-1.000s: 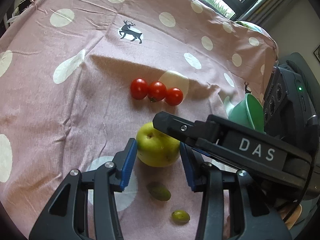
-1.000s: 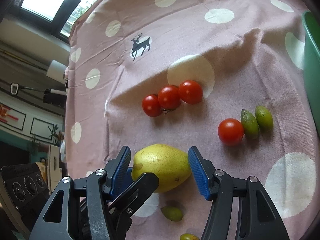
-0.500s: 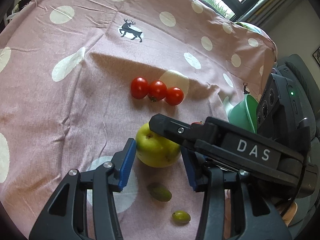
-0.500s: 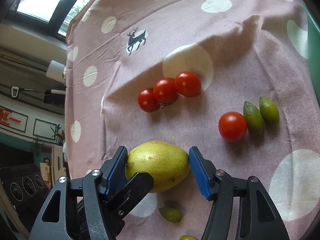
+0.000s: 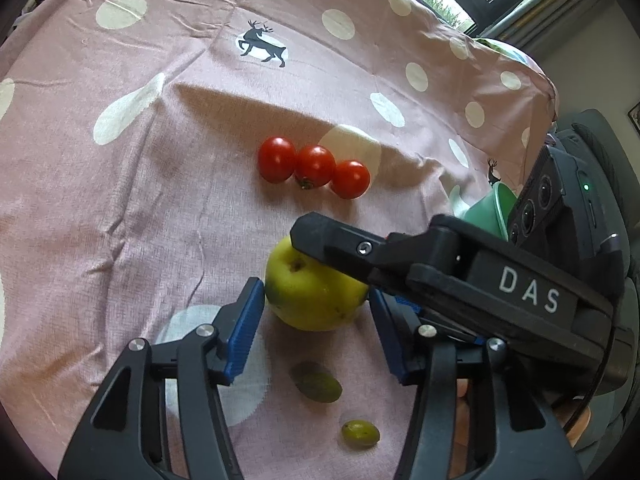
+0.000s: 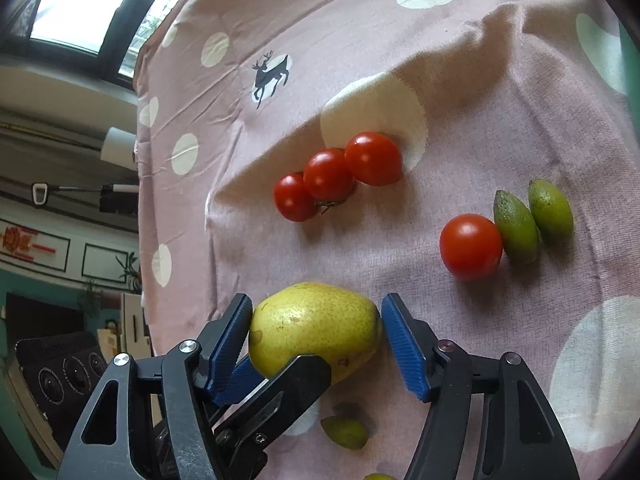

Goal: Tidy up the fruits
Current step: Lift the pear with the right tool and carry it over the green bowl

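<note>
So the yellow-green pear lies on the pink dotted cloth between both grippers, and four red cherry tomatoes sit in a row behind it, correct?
Not quite: the row behind the yellow-green pear has three red cherry tomatoes, not four. The right wrist view shows a fourth tomato apart, beside two small green fruits on the pink dotted cloth.

You get one readable text: white "DAS" on black body of right gripper [image 5: 528, 294], seen in left wrist view. Red wall sign [image 6: 20, 240] in right wrist view too blurred to read. No numbers.
</note>
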A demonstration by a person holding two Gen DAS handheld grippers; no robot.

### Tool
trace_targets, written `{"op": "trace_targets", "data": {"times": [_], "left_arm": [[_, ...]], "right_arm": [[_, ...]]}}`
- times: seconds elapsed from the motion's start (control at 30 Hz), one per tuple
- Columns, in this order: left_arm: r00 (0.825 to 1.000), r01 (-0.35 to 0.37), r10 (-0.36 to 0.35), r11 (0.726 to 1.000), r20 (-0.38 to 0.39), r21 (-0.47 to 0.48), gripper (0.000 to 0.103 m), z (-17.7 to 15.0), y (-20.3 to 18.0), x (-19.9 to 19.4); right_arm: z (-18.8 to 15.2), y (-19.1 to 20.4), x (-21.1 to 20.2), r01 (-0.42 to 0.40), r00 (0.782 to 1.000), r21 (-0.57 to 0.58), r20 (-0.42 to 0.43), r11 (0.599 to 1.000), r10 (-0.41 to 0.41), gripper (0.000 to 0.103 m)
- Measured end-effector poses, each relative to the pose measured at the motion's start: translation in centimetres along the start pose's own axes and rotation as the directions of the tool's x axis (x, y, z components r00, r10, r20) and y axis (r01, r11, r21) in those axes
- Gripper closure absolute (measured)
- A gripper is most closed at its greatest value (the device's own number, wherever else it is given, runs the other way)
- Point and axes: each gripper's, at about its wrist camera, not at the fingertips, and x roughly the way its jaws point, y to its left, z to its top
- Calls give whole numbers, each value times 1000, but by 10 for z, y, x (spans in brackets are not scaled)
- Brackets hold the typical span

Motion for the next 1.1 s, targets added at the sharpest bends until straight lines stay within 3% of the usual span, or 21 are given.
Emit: {"op": "trace_targets", "data": {"times": [0.37,0.77,1.1], "left_arm": [[999,-36,34,998,42,42,51,-2,-15,-8],[988,-10,-13,989,155,149,51,-4,-56,-30],[972,30,-84,971,218,238,50,-8,-92,-38]], "right_arm": [[-1,-4,-6,-35,999,29,15,999,35,35],[-5,4,-57,-81,983,-17,165,997,82,35],[-11,-3,-103,-101,951,-18,293,995,102,35]]}}
